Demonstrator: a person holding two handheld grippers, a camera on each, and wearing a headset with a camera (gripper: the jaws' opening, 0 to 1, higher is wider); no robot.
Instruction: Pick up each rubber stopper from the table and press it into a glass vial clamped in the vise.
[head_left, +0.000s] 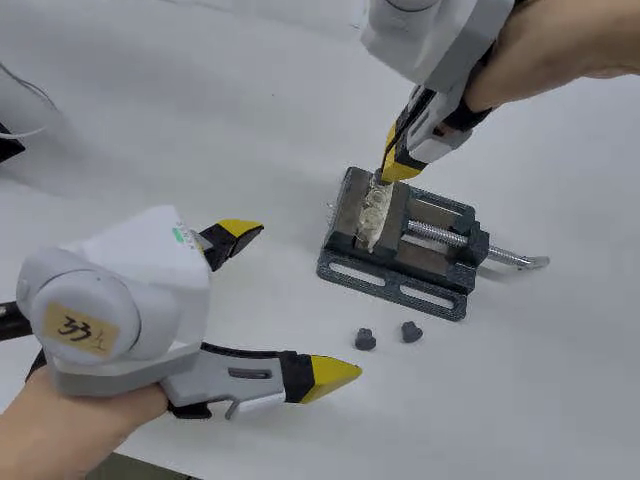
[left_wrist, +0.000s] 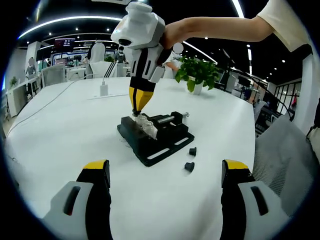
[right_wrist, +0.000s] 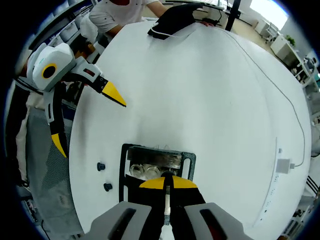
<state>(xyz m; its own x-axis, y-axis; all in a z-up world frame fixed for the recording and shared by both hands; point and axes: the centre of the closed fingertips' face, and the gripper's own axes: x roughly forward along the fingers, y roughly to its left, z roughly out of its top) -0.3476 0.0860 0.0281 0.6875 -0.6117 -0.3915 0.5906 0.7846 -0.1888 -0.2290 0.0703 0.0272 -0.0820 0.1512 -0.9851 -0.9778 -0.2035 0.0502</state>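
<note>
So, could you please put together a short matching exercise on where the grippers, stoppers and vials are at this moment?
Column one:
1. left gripper
2. right gripper
3. loose stoppers
4. glass vials

Column two:
A. clamped in the vise
B. jaws wide open, away from the vise
C. lying on the table beside the vise's base
D. jaws closed, tips down at the vial tops

Pairs: 1-B, 2-D, 3-C, 4-A
</note>
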